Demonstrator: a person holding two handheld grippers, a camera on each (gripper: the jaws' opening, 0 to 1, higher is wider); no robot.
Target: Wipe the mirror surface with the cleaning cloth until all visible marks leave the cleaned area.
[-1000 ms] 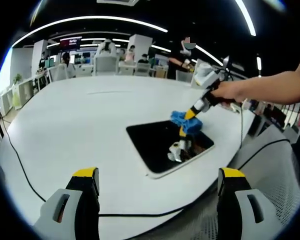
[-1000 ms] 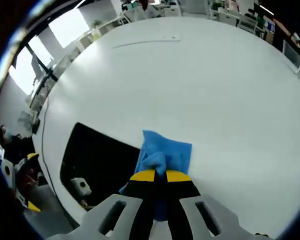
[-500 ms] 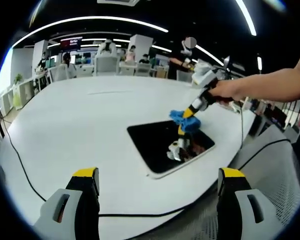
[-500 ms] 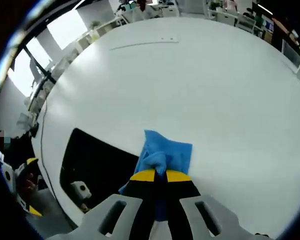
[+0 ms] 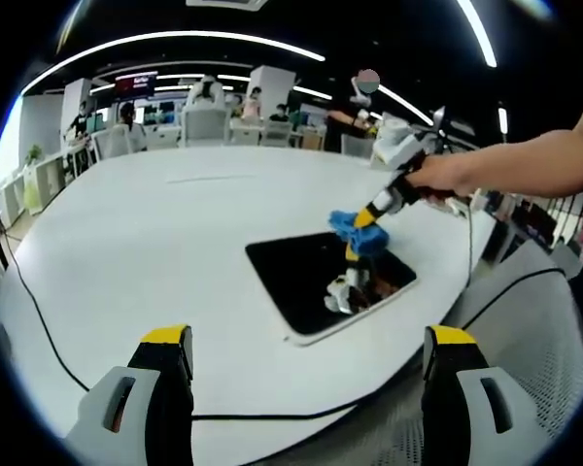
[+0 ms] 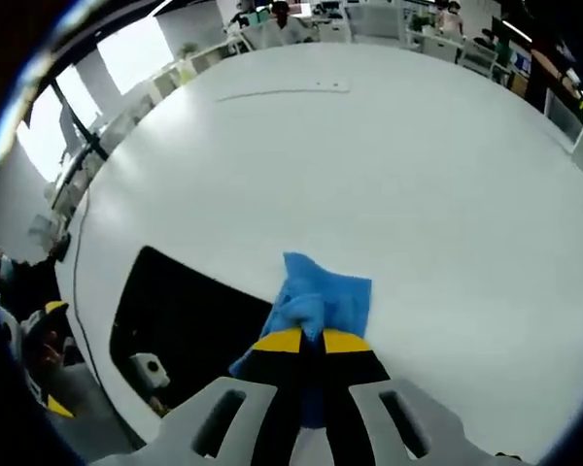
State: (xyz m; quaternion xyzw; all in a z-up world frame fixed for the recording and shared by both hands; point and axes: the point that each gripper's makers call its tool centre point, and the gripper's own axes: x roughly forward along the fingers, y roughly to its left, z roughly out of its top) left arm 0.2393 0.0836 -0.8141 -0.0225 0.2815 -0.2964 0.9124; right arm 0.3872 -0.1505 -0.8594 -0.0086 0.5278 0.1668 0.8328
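Mirror (image 5: 316, 283) is lying flat on the big white table (image 5: 155, 243), sitting around 3 o'clock of centre in my left gripper view, close to the table's near edge. It reads as a dark slab with a pale rim, and I can see the right gripper reflected in it, roughly in the middle of the glass.

Right gripper (image 5: 369, 217) comes in from about 2 o'clock in that view, with the person's hand (image 5: 445, 179) wrapped round its handle. Its yellow-tipped jaws are squeezed together on the blue cleaning cloth (image 5: 359, 233), which is bunched up and resting at the mirror's far corner, partly over the glass and partly over the table.

From my right gripper view it's the same story up close: right gripper (image 6: 303, 341) at 6 o'clock with jaws pinching the cleaning cloth (image 6: 321, 301), which fans out just above the tips. The mirror (image 6: 185, 325) is at about 8 o'clock of the cloth, and the cloth overlaps its edge.

Left gripper (image 5: 306, 340) hangs well back from the mirror, off the table's near side, jaws spread wide with nothing between them. A black cable (image 5: 39, 320) trails across the table at 8 o'clock.
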